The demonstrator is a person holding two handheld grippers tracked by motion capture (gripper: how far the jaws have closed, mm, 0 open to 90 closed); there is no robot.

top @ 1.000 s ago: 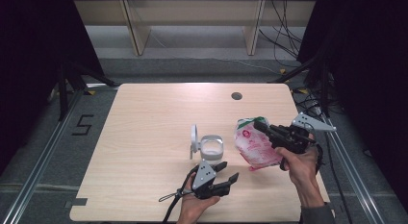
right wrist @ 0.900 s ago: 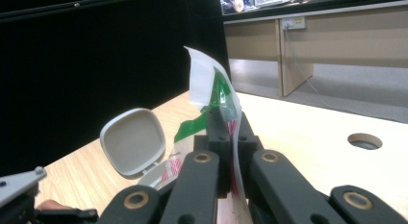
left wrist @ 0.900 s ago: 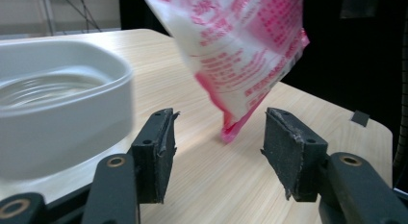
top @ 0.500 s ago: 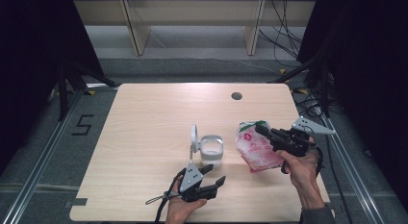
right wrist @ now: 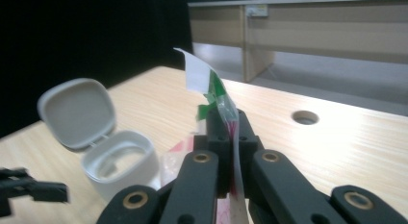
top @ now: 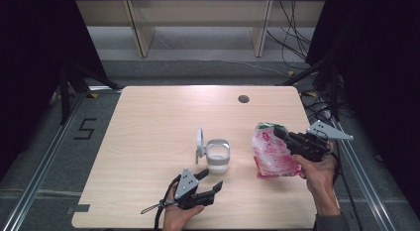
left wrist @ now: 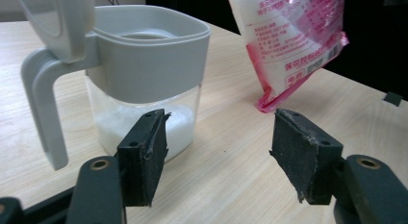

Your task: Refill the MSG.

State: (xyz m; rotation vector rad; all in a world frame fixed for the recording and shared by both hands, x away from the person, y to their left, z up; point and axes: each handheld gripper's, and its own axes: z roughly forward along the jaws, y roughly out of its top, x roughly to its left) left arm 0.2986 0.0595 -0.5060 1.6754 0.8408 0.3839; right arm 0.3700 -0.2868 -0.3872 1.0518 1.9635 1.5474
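Observation:
A clear jar [top: 217, 155] with a grey collar and handle holds white powder [left wrist: 144, 125]; its hinged lid [top: 199, 143] stands open. My left gripper [top: 212, 179] lies near the table's front edge, just short of the jar [left wrist: 144, 80]. Its jaws have just been opening and stand open with nothing between them. To the right, my right gripper [top: 280, 133] is shut on the top edge of a pink and white bag [top: 270, 151], which hangs with its bottom on the table. In the right gripper view the bag's top [right wrist: 219, 96] sticks up from the pressed jaws, and the jar [right wrist: 120, 161] sits to the left.
The wooden table [top: 148, 122] has a round cable hole [top: 243, 98] at the back right. The person's hands come in over the front edge. Behind the table stand wooden shelf legs [top: 138, 28] on a grey floor. Metal rails run along both sides.
The left gripper has drawn back from the jar, to the left and toward the front edge, with its jaws wider apart. The right gripper and the bag have stayed put.

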